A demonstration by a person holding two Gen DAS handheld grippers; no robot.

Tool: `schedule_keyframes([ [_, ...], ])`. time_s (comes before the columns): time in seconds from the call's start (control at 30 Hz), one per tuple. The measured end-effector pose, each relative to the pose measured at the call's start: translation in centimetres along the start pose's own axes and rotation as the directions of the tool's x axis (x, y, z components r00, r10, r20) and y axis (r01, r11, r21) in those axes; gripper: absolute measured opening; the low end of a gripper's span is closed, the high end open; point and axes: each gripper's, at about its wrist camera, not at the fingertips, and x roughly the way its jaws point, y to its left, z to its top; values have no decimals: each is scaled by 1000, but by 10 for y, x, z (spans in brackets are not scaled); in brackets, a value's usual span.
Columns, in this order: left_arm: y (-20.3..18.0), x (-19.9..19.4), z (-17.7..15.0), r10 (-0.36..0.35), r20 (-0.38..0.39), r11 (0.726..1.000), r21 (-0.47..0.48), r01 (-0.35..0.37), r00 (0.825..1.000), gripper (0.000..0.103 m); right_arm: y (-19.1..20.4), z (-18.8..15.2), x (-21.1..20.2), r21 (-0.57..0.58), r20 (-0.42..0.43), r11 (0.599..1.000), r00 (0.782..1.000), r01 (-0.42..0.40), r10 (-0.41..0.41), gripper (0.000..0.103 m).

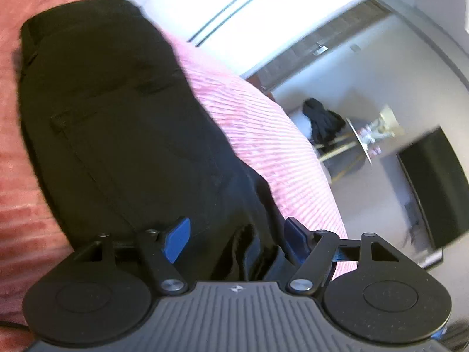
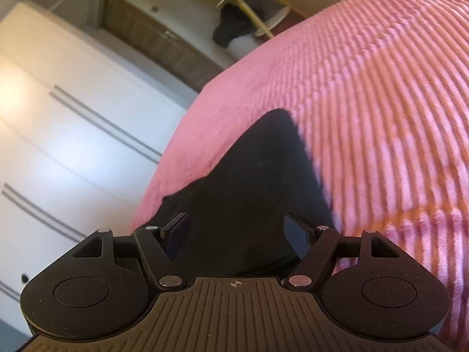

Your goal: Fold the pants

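Bed fills most of both views: pink cover, ribbed in fine parallel ridges, soft and plush, rounding off at the mattress edge; it reads more salmon on the shaded side in the left wrist view

Pants lie flat on that cover: black, matte, smooth woven cloth, one long dark slab with a squared-off end at the far side, a stitched pocket outline and seams faintly visible; near the camera the cloth bunches into glossy folds. In the right wrist view the pants show as a dark tapering wedge with a blunt tip, lying on the pink ribs near the bed edge

White wardrobe doors: flat, glossy panels with thin paired grey lines

Small round side table past the bed, thin pale legs, dark clothing heaped beside it, blurred

Left gripper: black linkage arms, blue pads, fingers spread wide, bunched black cloth between them, pads not pressing on it

Right gripper: same build, dark pads, fingers spread wide over the black cloth, no pad clamped on it
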Motion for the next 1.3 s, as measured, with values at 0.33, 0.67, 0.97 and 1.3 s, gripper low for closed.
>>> schedule_keyframes([
  [0.33, -48, 48, -23, -43, -274, 968, 225, 108, 961, 84, 0, -6, 37, -123, -39, 954, 960, 272, -279, 14],
  [0.67, -53, 90, -29, 41, -380, 979, 199, 38, 924, 83, 14, 10, 82, -270, 55, 914, 953, 303, -299, 14],
  [0.97, -58, 80, -39, 91, -368, 967, 256, 7, 926, 86, 3, 34, 105, -264, 116, 910, 947, 321, -300, 7],
  [1.3, -62, 81, -42, 96, -358, 967, 256, -2, 929, 90, 19, 21, 109, -439, 148, 828, 937, 348, -315, 17],
])
